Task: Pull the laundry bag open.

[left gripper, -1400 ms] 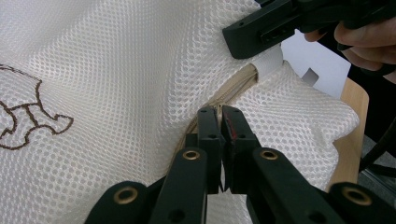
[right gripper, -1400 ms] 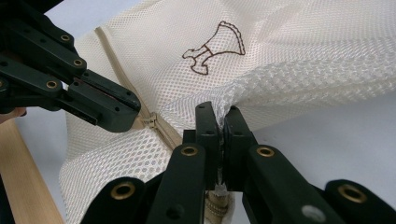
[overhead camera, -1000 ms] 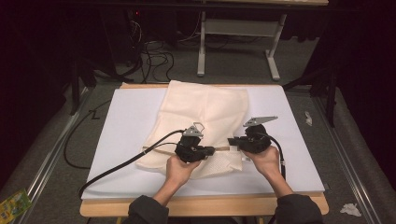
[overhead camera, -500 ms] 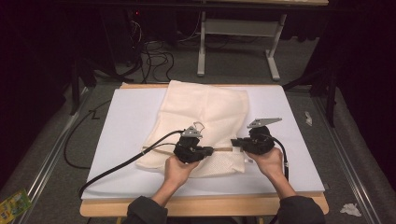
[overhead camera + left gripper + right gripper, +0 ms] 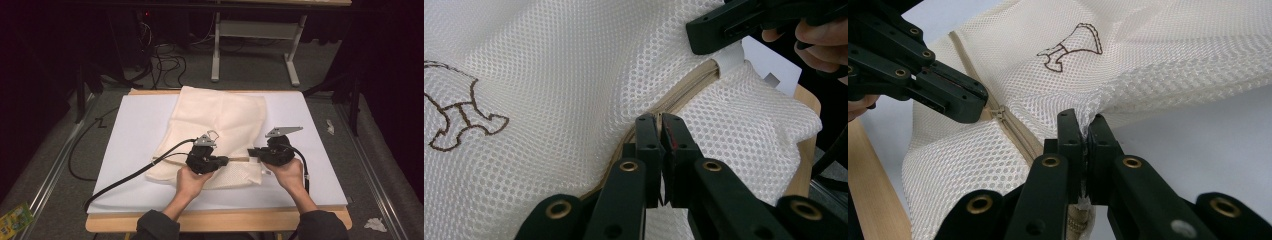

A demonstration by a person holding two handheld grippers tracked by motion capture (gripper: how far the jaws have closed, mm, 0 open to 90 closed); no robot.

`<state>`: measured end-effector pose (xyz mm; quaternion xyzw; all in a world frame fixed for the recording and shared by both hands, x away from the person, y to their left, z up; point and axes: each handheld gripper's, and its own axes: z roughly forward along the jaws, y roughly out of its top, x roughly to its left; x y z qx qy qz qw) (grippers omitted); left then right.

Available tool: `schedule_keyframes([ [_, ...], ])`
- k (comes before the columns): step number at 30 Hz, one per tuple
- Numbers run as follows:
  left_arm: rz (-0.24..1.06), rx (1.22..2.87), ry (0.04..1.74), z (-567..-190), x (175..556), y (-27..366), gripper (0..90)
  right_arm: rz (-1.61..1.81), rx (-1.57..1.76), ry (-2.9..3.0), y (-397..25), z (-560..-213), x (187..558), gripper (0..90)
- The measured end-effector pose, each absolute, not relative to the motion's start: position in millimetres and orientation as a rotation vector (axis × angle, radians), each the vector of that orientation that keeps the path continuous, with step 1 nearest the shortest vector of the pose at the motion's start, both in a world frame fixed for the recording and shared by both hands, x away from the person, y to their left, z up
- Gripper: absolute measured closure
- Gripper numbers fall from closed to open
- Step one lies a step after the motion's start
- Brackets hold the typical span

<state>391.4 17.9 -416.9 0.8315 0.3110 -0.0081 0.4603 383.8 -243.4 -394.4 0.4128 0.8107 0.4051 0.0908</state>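
Observation:
A cream mesh bag (image 5: 220,115) with a brown embroidered figure (image 5: 1070,47) lies flat on a white board (image 5: 135,130). A beige zipper (image 5: 239,159) runs across its near end. My left gripper (image 5: 227,161) is shut on the zipper (image 5: 689,92), at what looks like the slider, its jaws (image 5: 663,125) pressed together there. My right gripper (image 5: 251,153) faces it from the right and is shut on the bag's mesh edge (image 5: 1085,127) beside the zipper's end. The two gripper tips are a short gap apart along the zipper line.
The board rests on a wooden table, whose front edge (image 5: 220,220) is just below the hands. A black cable (image 5: 125,175) trails left from the left gripper. Behind the table are a desk frame (image 5: 255,50) and floor cables (image 5: 165,60).
The right gripper has shifted slightly to the right with the bag's edge in it. The left gripper has stayed almost where it was on the zipper.

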Motion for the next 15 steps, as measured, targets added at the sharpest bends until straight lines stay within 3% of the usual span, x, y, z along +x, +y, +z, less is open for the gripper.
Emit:
schedule_keyframes([
  [15,0.003,2.064,0.764,-416.7,390.6,19.3,87.5,1.205,1.219,2.410,-245.3,-394.8,383.7,89.0],
])
